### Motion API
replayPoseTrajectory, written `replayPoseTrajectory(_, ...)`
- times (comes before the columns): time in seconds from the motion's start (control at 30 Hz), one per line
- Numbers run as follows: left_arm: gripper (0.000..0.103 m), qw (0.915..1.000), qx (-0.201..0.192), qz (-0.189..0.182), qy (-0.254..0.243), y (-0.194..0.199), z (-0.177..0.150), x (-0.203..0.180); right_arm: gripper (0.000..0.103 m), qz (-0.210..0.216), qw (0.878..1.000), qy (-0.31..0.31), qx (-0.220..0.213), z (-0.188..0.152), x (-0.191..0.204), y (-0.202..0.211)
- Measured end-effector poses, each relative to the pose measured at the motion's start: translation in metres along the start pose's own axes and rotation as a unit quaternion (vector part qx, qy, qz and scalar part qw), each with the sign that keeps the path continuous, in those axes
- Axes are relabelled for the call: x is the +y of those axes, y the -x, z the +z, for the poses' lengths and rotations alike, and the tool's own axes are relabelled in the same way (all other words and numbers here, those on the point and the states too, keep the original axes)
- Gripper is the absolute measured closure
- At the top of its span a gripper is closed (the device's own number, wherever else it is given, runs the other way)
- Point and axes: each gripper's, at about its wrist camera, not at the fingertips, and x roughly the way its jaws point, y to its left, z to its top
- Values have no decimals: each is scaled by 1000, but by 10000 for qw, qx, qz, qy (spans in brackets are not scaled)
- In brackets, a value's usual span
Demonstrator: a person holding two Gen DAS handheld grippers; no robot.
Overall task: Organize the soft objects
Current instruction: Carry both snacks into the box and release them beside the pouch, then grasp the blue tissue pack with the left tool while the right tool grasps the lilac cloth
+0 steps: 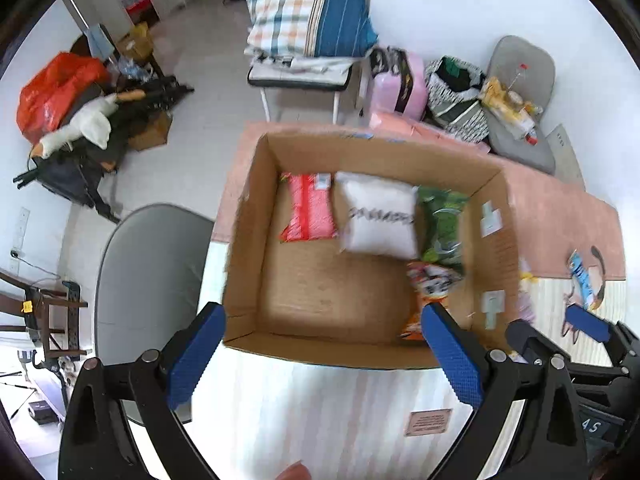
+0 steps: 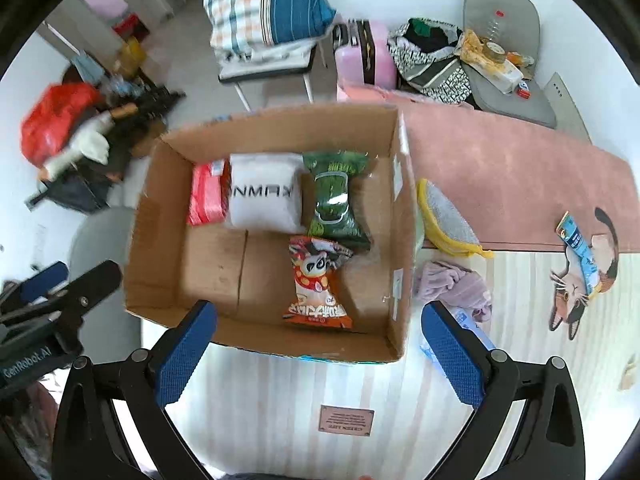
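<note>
An open cardboard box (image 2: 402,240) (image 1: 248,240) stands on the table. Inside lie a red pack (image 2: 206,196) (image 1: 310,208), a white pillow pack (image 2: 264,196) (image 1: 380,216), a green bag (image 2: 336,200) (image 1: 442,224) and an orange panda snack bag (image 2: 318,284) (image 1: 432,276). Right of the box lie a grey-and-yellow sponge (image 2: 450,220), a lilac cloth (image 2: 454,284) and a blue-and-white pack (image 2: 580,252) (image 1: 582,276). My left gripper (image 1: 322,356) is open and empty at the box's near edge. My right gripper (image 2: 316,356) is open and empty at the box's near right corner.
The table carries a striped mat (image 2: 280,396) and a pink runner (image 2: 500,168). A grey chair (image 1: 148,276) stands left of the table. Behind are a stool with folded bedding (image 2: 264,4), a pink suitcase (image 2: 364,56) and a grey chair with clutter (image 2: 504,72).
</note>
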Motion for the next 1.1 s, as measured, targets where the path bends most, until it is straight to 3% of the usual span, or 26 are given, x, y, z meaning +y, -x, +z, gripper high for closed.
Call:
replayPoseTrajectory(0.1,3,9997,-184,-161,-33,16,4,-33,0,156,9994,-251,-200,-2,-34,21)
replayPoseTrajectory(0.23,3,9975,-23,-216,-667,11,11,-103,0,-20,9969,-700,-347,-5,-107,44)
replayPoseTrajectory(0.33,3,9929,470,-673,-862,-9,-1,-153,0,-369,9934,-1061,-229,-14,-174,48)
replayPoseTrajectory(0.43,3,9834,1243,-1268,-380,-42,-30,-188,0,-581,9875,-1464,62,-32,-246,39)
replayPoseTrajectory(0.53,3,9653,2035,-1605,316,-86,-63,-213,0,-637,9832,-1668,388,-45,-301,23)
replayPoseTrajectory(0.63,3,9521,2503,-1467,964,-134,-86,-231,0,-838,9832,-1503,610,-45,-348,8)
replayPoseTrajectory(0.73,3,9442,2608,-1260,1569,-168,-98,-240,0,-1104,9836,-1213,757,-31,-382,-11)
replayPoseTrajectory(0.87,3,9346,2734,-1072,2006,-200,-103,-248,0,-1378,9821,-730,1053,-5,-409,-52)
replayPoseTrajectory(0.97,3,9332,2644,-779,2307,-210,-104,-249,0,-1449,9807,-328,1273,17,-418,-86)
replayPoseTrajectory(1.1,3,9362,2647,-509,2257,-214,-102,-253,0,-1627,9742,-36,1567,39,-431,-130)
